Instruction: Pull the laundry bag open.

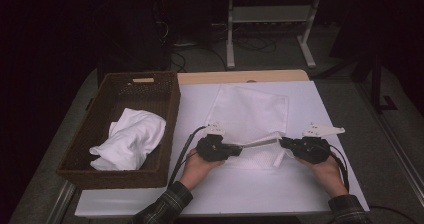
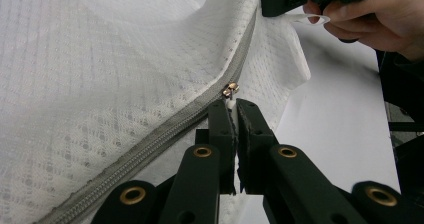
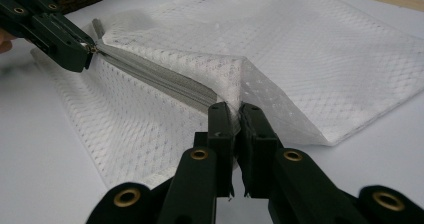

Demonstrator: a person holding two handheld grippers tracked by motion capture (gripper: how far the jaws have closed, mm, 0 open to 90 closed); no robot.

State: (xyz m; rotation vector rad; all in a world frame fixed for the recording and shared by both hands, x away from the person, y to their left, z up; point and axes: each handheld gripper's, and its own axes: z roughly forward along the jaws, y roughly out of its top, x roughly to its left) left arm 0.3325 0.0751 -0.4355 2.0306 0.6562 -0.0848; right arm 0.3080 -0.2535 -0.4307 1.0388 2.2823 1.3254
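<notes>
Two black tools are seen, each with a black cable trailing from its body. The left tool (image 1: 239, 149) bears a small pale plate on top, and the right tool (image 1: 283, 143) a longer pale three-cornered plate. In the two gripper views, each tool's own jaws are shown as flat matte black bars, joined by linked arms that are pinned with brass-coloured ringed rivets; small dark screw holes are set in the jaw tips. Dark plaid sleeves with cuffs are worn on both forearms at the near edge of the bench
</notes>
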